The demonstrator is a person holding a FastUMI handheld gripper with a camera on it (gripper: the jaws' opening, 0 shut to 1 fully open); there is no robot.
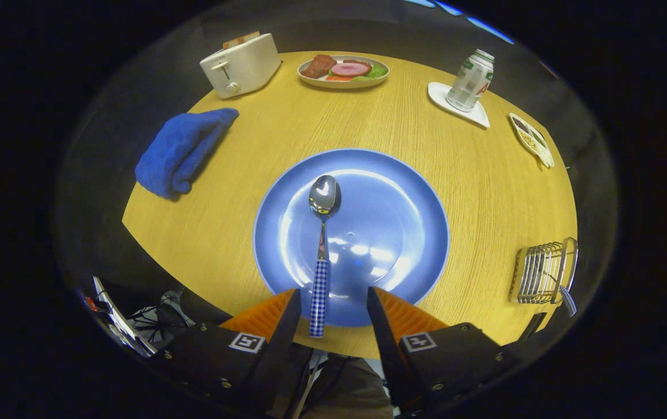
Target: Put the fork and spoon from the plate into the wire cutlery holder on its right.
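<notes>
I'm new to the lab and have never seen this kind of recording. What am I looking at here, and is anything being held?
No robot: a person carries handheld tongs with a fisheye camera looking along their two fingers. The tongs are open; a spoon with a checked handle lies on the blue plate, its handle between the fingers, nearer one of them, not yet gripped. To the right stands the wire cutlery holder, a checked handle sticking out of it. Farther across the round table are a blue cloth, toaster, plate of food, bottle and small dish.
</notes>
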